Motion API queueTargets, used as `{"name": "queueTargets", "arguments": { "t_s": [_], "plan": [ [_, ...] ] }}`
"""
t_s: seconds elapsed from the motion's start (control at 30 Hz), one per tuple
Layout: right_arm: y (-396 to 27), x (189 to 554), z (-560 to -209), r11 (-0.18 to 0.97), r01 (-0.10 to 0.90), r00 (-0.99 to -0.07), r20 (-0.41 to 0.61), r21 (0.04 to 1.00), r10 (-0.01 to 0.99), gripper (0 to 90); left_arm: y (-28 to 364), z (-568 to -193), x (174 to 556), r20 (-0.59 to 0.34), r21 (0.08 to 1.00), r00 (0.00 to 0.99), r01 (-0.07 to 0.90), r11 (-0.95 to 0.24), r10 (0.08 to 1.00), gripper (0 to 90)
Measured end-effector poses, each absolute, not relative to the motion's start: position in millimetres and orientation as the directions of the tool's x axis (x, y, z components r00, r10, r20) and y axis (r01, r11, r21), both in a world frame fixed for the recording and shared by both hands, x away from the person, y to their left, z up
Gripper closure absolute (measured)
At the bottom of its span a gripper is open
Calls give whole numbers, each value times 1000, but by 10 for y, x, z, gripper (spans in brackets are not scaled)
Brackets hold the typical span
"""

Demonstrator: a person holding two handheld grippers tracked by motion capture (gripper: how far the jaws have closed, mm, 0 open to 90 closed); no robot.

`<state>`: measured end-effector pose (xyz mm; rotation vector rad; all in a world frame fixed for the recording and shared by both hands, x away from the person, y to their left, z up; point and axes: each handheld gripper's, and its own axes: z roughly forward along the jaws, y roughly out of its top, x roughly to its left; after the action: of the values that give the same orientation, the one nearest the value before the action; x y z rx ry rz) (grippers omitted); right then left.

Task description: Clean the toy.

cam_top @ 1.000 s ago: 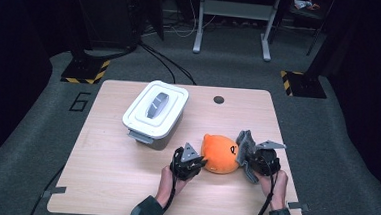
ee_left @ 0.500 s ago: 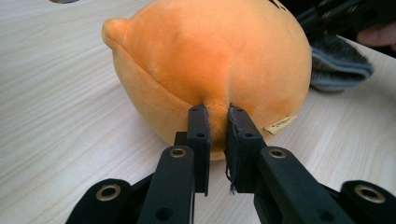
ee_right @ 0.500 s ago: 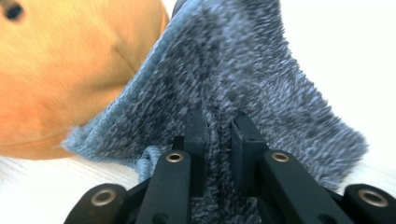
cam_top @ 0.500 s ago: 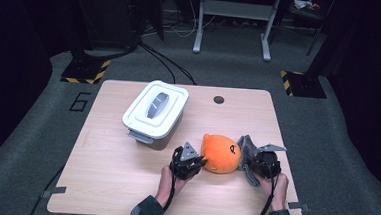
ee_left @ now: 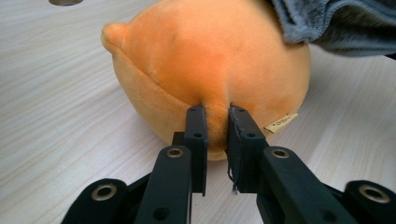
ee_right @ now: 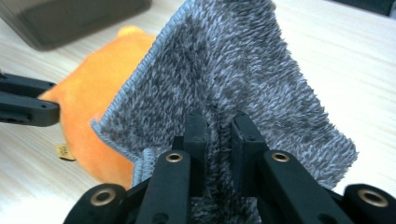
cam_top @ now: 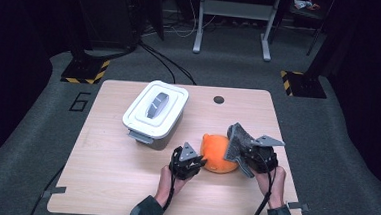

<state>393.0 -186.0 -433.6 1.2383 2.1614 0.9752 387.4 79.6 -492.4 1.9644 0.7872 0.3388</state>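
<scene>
A round orange plush toy (cam_top: 217, 152) lies on the wooden table (cam_top: 113, 183) near its front edge. My left gripper (cam_top: 202, 162) is shut on a pinch of the toy's fabric at its left side; the left gripper view shows the plush (ee_left: 205, 51) bulging between the jaws of that gripper (ee_left: 217, 114). My right gripper (cam_top: 241, 156) is shut on a grey fleecy cloth (cam_top: 236, 139), held upright against the toy's right side. In the right gripper view the cloth (ee_right: 224, 65) fans up from the gripper (ee_right: 218, 121), with the plush (ee_right: 88, 107) behind it.
A white lidded box (cam_top: 156, 108) with a grey handle stands at the back left of the table, close behind the left gripper. A small dark round hole (cam_top: 219, 99) sits near the far edge. Dark floor, stands and cables surround the table.
My right gripper has risen a little with the grey cloth, which now stands taller against the toy. The left gripper and the toy have stayed in place.
</scene>
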Motion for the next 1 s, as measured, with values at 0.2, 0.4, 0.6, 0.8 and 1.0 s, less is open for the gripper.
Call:
{"name": "queueTargets", "arguments": {
  "t_s": [0.2,0.4,0.6,0.8,1.0],
  "plan": [
    [-1874,4006,-4418,322,560,-479,-19,764,878,786,787,-4919,3843,-32,862,779,339,-377,626,645],
    [-1858,4032,-4422,318,567,-465,-23,760,885,785,740,-4981,3841,18,853,768,322,-410,640,447],
    [-1861,4087,-4454,314,566,-468,-17,762,883,784,715,-5027,3875,23,855,765,318,-410,643,592],
    [-1850,4065,-4379,321,547,-471,-32,773,881,788,704,-4997,3907,2,855,746,343,-388,666,784],
    [-1715,3967,-4146,342,489,-517,-49,803,855,786,705,-4929,3900,-3,854,748,348,-388,664,802]
  ]
}}
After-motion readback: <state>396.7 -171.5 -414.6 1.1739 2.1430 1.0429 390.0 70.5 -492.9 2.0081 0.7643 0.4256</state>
